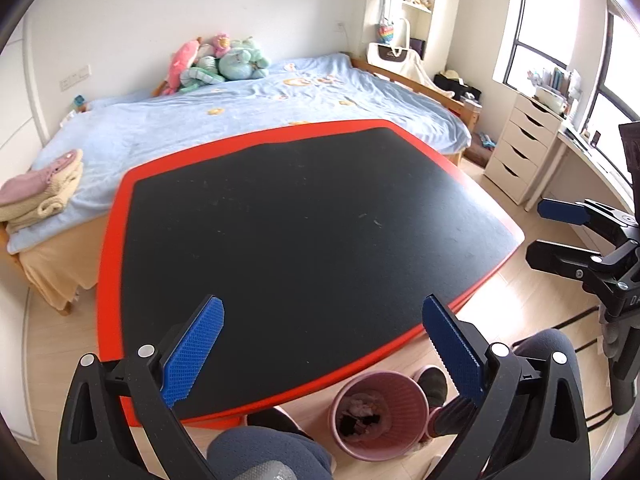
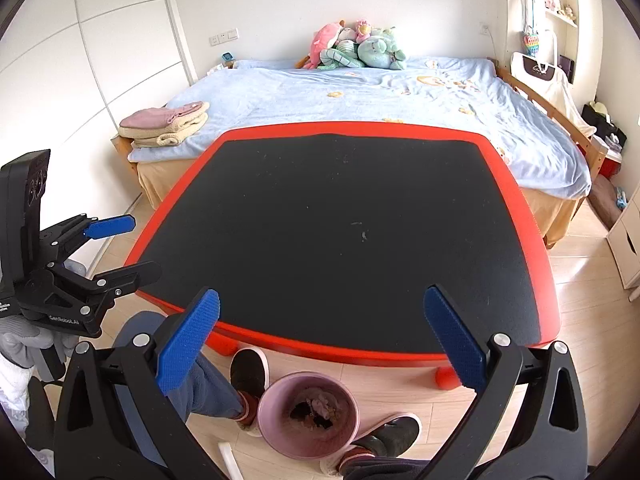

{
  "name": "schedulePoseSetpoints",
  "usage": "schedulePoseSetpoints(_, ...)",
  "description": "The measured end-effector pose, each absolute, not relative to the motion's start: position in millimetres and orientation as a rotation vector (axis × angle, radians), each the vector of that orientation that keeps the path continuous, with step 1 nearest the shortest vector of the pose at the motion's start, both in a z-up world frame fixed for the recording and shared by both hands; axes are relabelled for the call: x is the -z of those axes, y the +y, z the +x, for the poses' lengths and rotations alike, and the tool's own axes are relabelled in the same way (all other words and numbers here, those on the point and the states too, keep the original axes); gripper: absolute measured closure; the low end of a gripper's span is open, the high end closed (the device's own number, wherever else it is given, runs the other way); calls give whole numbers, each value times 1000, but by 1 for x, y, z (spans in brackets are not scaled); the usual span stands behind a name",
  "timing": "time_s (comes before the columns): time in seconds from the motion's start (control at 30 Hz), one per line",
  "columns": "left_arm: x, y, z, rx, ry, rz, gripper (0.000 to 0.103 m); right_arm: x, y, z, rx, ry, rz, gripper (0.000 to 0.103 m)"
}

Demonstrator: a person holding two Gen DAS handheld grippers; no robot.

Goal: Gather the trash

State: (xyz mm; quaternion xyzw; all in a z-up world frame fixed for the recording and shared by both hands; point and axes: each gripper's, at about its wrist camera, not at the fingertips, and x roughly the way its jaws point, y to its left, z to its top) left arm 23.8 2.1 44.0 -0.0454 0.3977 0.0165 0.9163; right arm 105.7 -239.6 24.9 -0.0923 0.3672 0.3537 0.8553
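Trash sits low in the round pink plastic bin (image 2: 307, 420), a crumpled pale lump with dark bits. We see the bin on the pale wood floor (image 2: 580, 320), right below us, between two dark slippers (image 2: 249, 370) on the person's feet. The bin stands just in front of the near edge of the tabletop.

Our left tool (image 1: 322, 346) has black arms and blue bumpy pads. Its two fingers (image 1: 196, 350) are spread wide apart with nothing between them. It hangs in the air over the near edge of the tabletop and the bin. Our right tool (image 2: 322, 338) looks the same, spread wide and holding nothing, and it hangs over the same edge. In the left wrist view the right tool shows at the far right side, well apart from the left one.

Next comes the big black tabletop with a red border (image 2: 544, 264). We see only a few tiny pale specks on it.

Behind the tabletop is a bed with a light blue blanket (image 2: 360, 92). Folded cream and pink towels (image 2: 168, 126) lie on its left corner. A pile of pink and green soft toys (image 2: 356, 46) rests against the white wall. A white set of drawers (image 1: 520, 148) stands to the right by the window.
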Motion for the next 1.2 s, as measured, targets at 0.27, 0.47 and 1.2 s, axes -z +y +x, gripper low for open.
schedulePoseSetpoints(0.27,-51,15,33,-100,802,-103,6,-32,-227,118,-740,758,-218,3)
schedulePoseSetpoints(0.47,-55,17,35,-102,790,-124,6,-33,-224,122,-735,754,-228,3)
schedulePoseSetpoints(1.2,-64,15,32,-104,766,-110,6,-33,-223,128,-731,749,-233,3)
